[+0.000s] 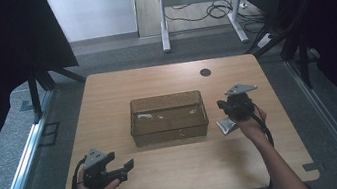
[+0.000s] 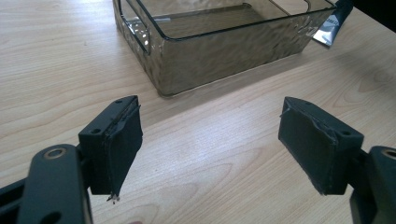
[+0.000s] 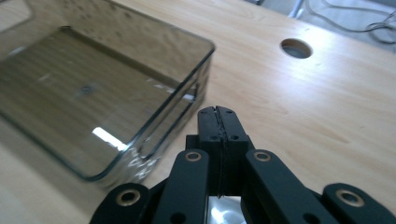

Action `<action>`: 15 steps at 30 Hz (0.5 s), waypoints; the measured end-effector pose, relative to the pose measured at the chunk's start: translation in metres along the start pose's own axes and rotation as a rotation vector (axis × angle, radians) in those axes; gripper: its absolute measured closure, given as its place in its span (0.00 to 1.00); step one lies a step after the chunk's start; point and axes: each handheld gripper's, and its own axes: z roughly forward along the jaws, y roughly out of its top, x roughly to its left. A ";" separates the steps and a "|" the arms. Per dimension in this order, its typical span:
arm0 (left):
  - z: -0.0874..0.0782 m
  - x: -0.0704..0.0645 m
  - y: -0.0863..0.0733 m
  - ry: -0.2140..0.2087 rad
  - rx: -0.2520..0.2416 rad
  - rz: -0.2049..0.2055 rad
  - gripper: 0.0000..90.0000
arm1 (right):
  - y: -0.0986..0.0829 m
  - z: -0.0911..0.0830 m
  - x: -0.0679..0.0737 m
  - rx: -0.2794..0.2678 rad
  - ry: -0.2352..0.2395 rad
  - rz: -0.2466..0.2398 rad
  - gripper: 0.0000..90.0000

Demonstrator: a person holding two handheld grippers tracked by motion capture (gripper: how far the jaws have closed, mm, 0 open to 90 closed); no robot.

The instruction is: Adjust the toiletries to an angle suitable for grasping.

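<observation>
A smoky see-through plastic bin [image 1: 168, 117] stands empty in the middle of the wooden table. My right gripper [image 1: 222, 105] hovers just off the bin's right end, and its jaws are pressed together [image 3: 217, 113]. A silver foil packet [image 1: 227, 126] hangs under them; a patch of the packet [image 3: 223, 211] shows between the linkage arms. My left gripper [image 1: 126, 170] rests near the front left of the table, open, with nothing between its pads [image 2: 210, 149]. The bin [image 2: 224, 56] lies ahead of it, with the packet [image 2: 331, 30] past the bin's far corner.
A round cable hole [image 1: 205, 72] pierces the tabletop behind the bin, also seen as the hole [image 3: 296, 48] ahead of the right gripper. Bare wood surrounds the bin. Dark curtains flank the table, and a white desk frame [image 1: 200, 14] with cables stands beyond.
</observation>
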 end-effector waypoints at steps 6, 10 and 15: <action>0.000 0.001 0.000 -0.001 0.007 -0.004 0.24 | -0.001 0.010 -0.006 0.028 -0.010 0.024 1.00; -0.002 -0.001 0.000 -0.007 0.007 0.007 0.24 | -0.007 0.018 -0.009 0.060 -0.006 0.041 1.00; -0.001 0.001 0.000 -0.004 0.011 0.006 0.24 | -0.014 0.028 -0.008 0.096 -0.004 0.038 1.00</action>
